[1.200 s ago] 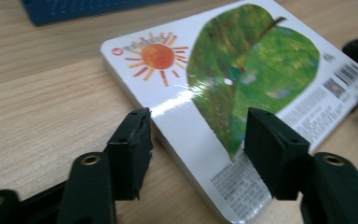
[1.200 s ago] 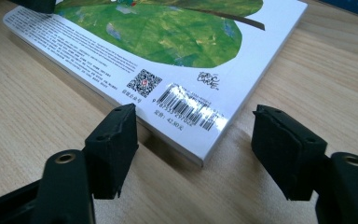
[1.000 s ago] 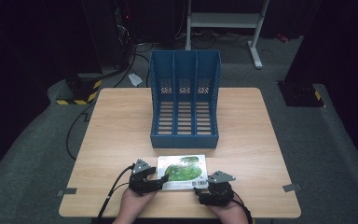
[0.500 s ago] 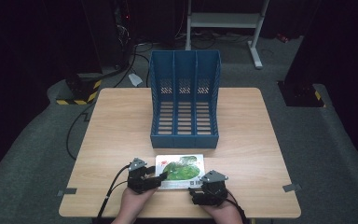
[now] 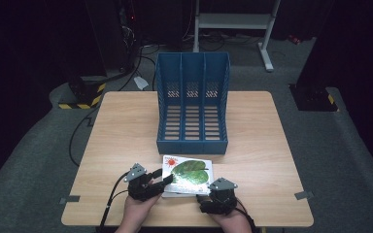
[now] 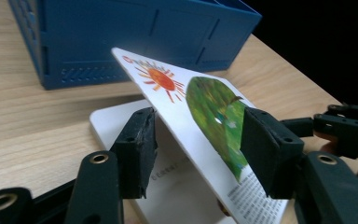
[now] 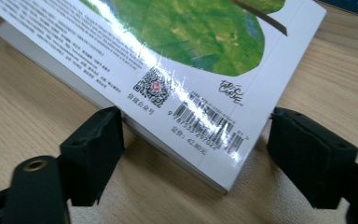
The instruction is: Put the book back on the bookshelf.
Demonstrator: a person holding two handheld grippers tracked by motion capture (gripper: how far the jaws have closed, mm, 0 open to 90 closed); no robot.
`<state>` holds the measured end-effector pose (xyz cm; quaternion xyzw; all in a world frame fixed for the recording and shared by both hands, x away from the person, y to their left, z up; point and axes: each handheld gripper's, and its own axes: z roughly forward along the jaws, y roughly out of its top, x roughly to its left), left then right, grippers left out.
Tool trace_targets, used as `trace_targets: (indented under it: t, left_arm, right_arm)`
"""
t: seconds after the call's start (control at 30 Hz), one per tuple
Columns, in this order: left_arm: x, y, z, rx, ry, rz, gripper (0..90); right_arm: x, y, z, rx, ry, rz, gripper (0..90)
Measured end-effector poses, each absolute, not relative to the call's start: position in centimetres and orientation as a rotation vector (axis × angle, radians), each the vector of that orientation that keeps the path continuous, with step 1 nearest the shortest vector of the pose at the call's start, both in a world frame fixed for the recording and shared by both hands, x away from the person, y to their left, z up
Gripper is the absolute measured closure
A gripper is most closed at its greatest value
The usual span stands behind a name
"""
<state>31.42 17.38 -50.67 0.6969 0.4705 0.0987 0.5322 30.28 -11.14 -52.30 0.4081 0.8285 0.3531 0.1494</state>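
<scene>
Lifting the book's cover [image 6: 191, 121], left gripper [image 6: 196, 144] has jaws apart around it; right gripper [image 7: 193, 154] jaws open, straddling the book [image 7: 182, 70] corner.

two black grippers [image 5: 164, 181] with brass-ringed screw holes, grey top plates, seemingly bare forearms

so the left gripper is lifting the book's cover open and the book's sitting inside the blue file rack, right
Not quite. The left gripper does have the cover raised between its open jaws, but the book lies on the table in front of the blue file rack, not inside it. The high view shows this.
</scene>
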Motion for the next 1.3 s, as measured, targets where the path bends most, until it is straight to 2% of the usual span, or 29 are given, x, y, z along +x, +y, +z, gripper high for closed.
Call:
trace_targets:
  t: [0.07,0.2,0.37,0.5,0.63,0.8,1.07,1.3]
  left_arm:
    - [31.7,17.3,-51.1,1.674,1.142,0.221,40.3]
    - [32.2,17.0,-51.5,1.684,1.148,0.165,40.2]
    - [32.4,16.3,-52.1,1.711,1.116,0.103,45.2]
    - [32.6,16.5,-52.3,1.736,1.098,0.099,45.5]
    - [32.8,16.8,-52.3,1.746,1.1,0.09,49.5]
    - [32.8,16.9,-52.3,1.763,1.105,0.093,51.6]
    - [32.6,16.9,-52.1,1.771,1.115,0.099,50.6]
    - [32.6,16.8,-51.9,1.789,1.105,0.118,47.0]
  right_arm:
    - [30.4,-11.5,-52.3,1.176,2.375,1.054,23.3]
    - [30.3,-11.6,-52.3,1.178,2.372,1.055,24.3]
    - [30.3,-11.6,-52.3,1.176,2.371,1.055,24.4]
    - [30.0,-11.8,-52.2,1.172,2.386,1.061,25.9]
    - [29.5,-12.9,-51.5,1.155,2.389,1.114,32.4]
    - [29.6,-14.0,-50.5,1.145,2.298,1.169,35.9]
    - [31.3,-14.1,-50.3,1.216,2.281,1.174,33.2]
    - [34.0,-13.2,-50.8,1.286,2.299,1.085,35.9]
